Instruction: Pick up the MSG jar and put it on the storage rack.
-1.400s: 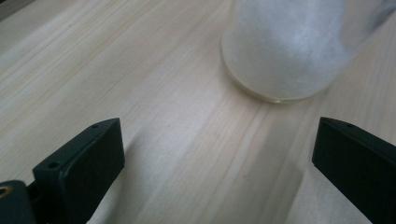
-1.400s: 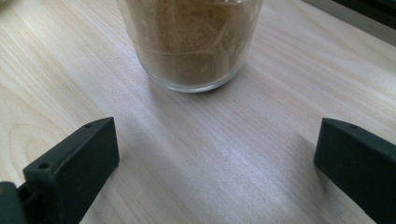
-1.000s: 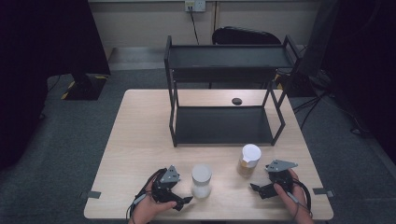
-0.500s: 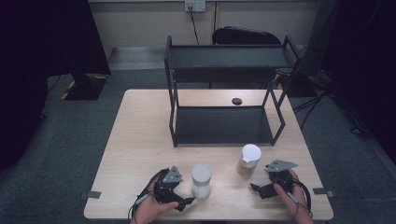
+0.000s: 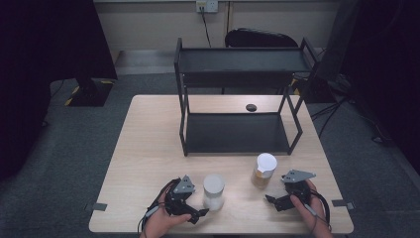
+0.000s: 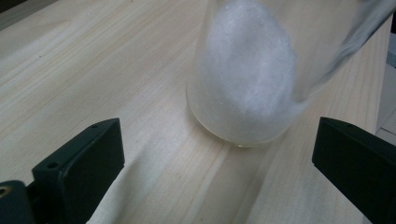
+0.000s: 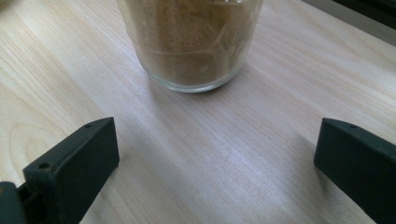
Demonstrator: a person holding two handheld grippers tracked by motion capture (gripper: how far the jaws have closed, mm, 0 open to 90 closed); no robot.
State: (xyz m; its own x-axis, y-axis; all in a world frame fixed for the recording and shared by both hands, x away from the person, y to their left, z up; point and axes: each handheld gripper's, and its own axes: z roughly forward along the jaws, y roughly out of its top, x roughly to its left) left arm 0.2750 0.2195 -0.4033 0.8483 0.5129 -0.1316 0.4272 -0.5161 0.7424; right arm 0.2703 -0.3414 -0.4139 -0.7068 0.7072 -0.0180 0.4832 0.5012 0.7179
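A glass jar of white powder with a white lid stands near the table's front edge. My left gripper is open just left of it, jaws spread wide and aimed at its base without touching. A second glass jar, holding brown powder, also white-lidded, stands to the right. Just short of that jar my right gripper is open, nothing between its jaws.
A black two-level metal shelf stands at the middle back of the wooden table. A small dark round object lies on the table behind the shelf's lower level. A black chair sits beyond the table.
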